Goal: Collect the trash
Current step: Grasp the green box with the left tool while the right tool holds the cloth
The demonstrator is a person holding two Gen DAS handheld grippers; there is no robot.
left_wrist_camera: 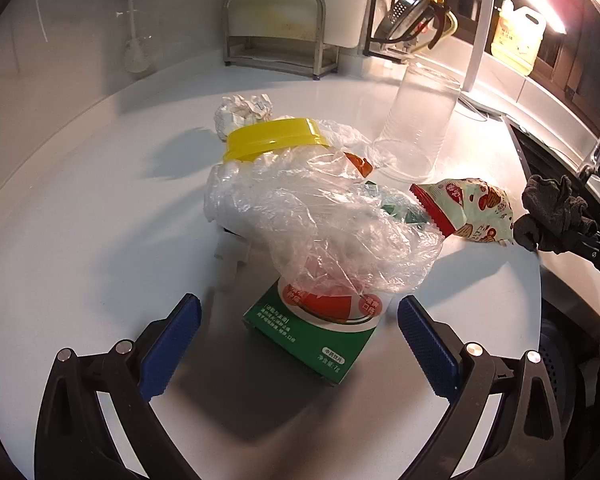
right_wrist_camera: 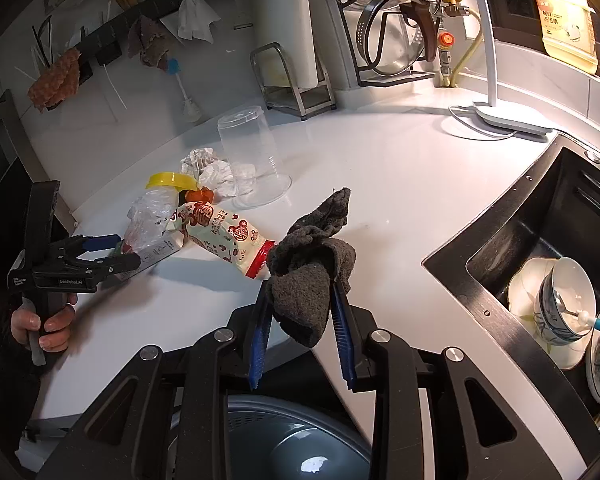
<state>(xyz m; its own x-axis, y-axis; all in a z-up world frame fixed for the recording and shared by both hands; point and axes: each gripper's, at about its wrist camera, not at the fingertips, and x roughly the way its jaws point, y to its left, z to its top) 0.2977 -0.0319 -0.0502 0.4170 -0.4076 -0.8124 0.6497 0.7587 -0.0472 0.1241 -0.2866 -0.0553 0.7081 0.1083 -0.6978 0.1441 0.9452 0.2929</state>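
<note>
Trash heaped on the table ahead of the left gripper (left_wrist_camera: 300, 344)

A box (left_wrist_camera: 319, 340) lies between its fingers, a plastic bag (left_wrist_camera: 319, 216) piled on the box's far end, a lid (left_wrist_camera: 274, 138) and crumpled paper (left_wrist_camera: 244, 114) behind. An upturned cup (left_wrist_camera: 415, 124) and snack wrapper (left_wrist_camera: 471, 208) sit farther right; the sink (right_wrist_camera: 539, 216) lies right of the right gripper (right_wrist_camera: 301, 340).

Green box (left_wrist_camera: 315, 336) half under clear bag (left_wrist_camera: 323, 216) (label unreadable), bin (right_wrist_camera: 292, 440) cut off

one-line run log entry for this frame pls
left gripper: open, over green box | right gripper: shut on grey rag | trash on counter
</note>
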